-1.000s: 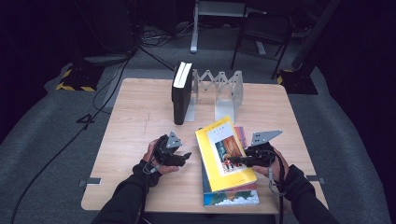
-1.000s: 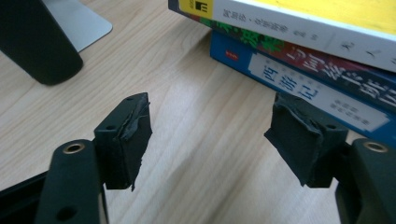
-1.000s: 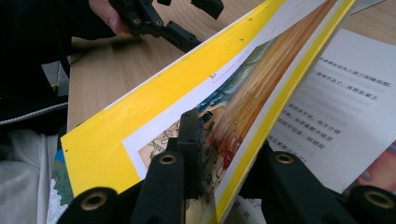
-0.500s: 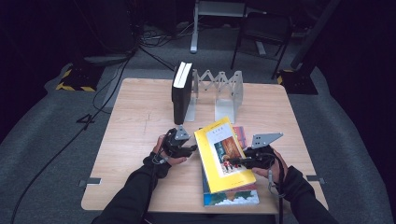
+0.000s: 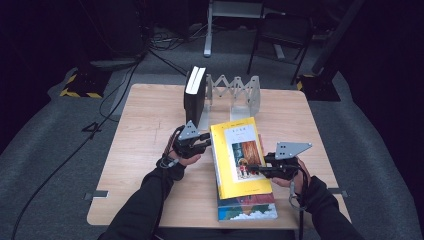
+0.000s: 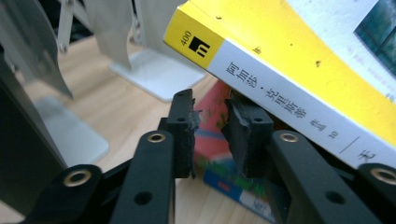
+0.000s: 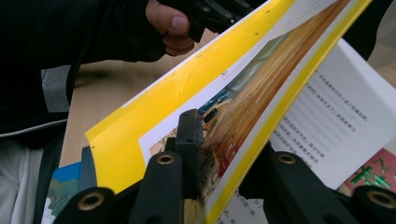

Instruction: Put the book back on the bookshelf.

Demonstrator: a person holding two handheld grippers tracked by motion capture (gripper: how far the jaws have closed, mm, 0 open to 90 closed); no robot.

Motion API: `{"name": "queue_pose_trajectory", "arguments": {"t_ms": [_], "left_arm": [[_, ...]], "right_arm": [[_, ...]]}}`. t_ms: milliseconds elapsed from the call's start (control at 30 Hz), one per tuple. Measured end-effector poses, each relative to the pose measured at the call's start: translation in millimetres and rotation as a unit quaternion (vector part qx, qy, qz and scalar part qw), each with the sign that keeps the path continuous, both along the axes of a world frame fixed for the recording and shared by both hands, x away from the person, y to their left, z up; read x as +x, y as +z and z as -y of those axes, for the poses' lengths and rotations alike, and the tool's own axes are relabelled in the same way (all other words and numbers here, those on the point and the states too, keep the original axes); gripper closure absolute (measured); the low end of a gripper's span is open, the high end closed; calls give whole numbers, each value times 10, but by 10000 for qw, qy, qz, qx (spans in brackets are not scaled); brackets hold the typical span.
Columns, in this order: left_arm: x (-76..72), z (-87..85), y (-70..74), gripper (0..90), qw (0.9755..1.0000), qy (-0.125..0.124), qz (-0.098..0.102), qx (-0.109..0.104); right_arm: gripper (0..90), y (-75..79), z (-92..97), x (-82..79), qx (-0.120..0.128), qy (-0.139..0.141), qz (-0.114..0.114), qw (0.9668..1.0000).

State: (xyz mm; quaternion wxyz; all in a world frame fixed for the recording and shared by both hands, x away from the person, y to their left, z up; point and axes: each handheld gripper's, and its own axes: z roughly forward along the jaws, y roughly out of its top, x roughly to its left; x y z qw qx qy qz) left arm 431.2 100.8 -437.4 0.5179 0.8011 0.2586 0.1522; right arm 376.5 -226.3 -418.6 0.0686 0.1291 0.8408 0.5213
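In the high view, both forearms come in from the bottom edge. The left claw sits at the spine side of the yellow paperback, its hand curled under it; the right claw reaches in level from the other side and is clamped on the yellow front cover. The paperback lies tilted on top of a stack of books near the front of the wooden table. A black book stands upright against the metal accordion book rack at the back.

In the left gripper view, the left claw has just been closing; its jaws stand close together with a narrow gap, under the raised yellow spine, and nothing seems pinched between them, though the right pad is partly hidden.

In the right gripper view, the right claw pinches the lifted cover edge-on, printed pages showing beneath. The other hand is farther off.
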Motion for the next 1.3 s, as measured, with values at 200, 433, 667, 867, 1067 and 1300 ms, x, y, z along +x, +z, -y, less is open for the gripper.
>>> {"name": "queue_pose_trajectory", "arguments": {"t_ms": [200, 433, 667, 867, 1067, 1300], "left_arm": [[37, 54, 211, 811, 9995, -250, 144, 107], [32, 129, 395, 869, 9985, -435, 290, 135], [38, 134, 699, 874, 9976, -443, 513, 148], [-43, 137, 802, 847, 9968, -449, 646, 116], [-224, 129, 740, 737, 9967, -336, 706, 227], [-484, 82, 530, 648, 9967, -237, 625, 459]], "right_arm": [[672, 42, -13, 53, -46, 112, 69, 9999], [781, 87, -62, 67, -175, -124, 290, 9993], [848, 147, -74, 69, -47, -566, 784, 9953], [869, 148, -73, -10, 10, -725, 1228, 9898], [869, 131, -43, -175, 29, -712, 1487, 9863], [869, 104, 0, -282, 48, -695, 1531, 9857]]}}
